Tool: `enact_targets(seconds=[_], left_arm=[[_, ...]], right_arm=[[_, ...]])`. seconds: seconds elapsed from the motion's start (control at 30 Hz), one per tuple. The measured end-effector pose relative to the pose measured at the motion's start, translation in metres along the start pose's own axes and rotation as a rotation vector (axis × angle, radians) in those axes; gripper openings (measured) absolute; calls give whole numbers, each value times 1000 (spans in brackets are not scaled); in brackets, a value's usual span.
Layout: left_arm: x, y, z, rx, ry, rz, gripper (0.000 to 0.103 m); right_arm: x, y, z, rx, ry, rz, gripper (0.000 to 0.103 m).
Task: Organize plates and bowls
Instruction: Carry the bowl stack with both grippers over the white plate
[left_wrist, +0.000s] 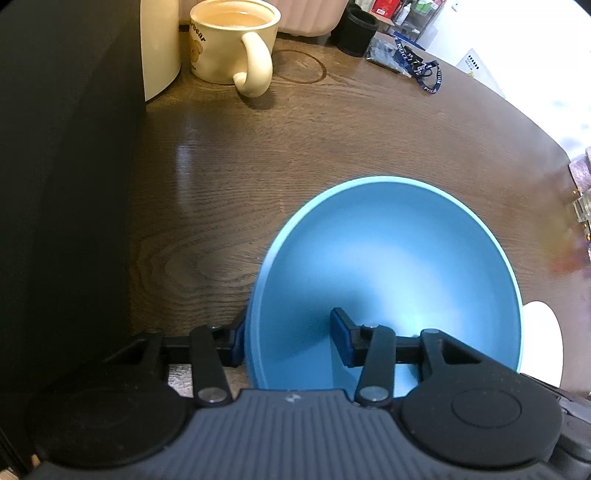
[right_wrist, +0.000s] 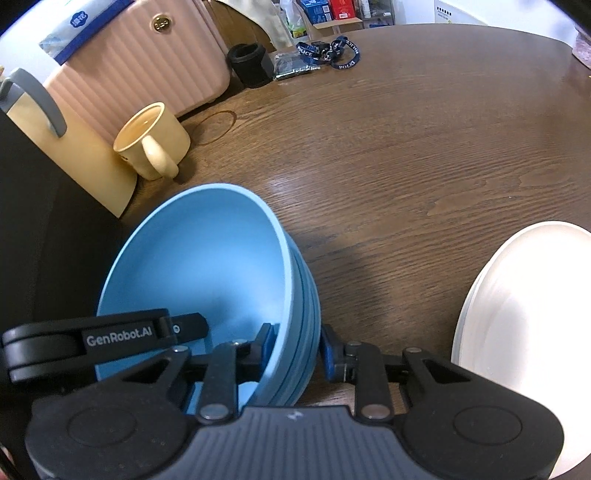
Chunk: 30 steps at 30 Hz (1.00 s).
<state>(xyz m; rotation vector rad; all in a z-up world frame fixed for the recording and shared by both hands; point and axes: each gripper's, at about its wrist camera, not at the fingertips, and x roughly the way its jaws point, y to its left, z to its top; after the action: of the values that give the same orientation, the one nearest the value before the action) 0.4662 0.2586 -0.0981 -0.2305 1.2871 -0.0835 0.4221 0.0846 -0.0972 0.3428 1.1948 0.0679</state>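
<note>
— Both grippers are sitting closest, and we're straddling the blue bowl stack (right_wrist: 207, 280) on the table (right_wrist: 406, 155): right gripper (right_wrist: 295, 347) pinching its rim at one side.

— Left gripper (left_wrist: 291, 339)?

— Half-wide, straddling the opposite wall; whether it's pressing, we can't tell. We're probably steadying the stack beside the white plates (right_wrist: 524, 332), with the mug (right_wrist: 155, 140) standing farther off.

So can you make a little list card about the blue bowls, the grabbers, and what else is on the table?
bowls: blue bowls, nested, tilted
left gripper: straddles the rim, one finger inside
right gripper: pinching the opposite wall
table: dark wood
mug: cream, behind the bowls
plates: white plates, on the right side
</note>
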Motion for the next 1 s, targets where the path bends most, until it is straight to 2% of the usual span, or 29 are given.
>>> enact_targets(seconds=[0.57,1.0], left_arm=[[-27,-23,-13,54,-52,-19,46],[-42,-75,-32,150,-84,-64,46]], right_arm=[[-31,-9,-9,25,-66,4,26],[-72,-47,-22,86,-145,-24,26]])
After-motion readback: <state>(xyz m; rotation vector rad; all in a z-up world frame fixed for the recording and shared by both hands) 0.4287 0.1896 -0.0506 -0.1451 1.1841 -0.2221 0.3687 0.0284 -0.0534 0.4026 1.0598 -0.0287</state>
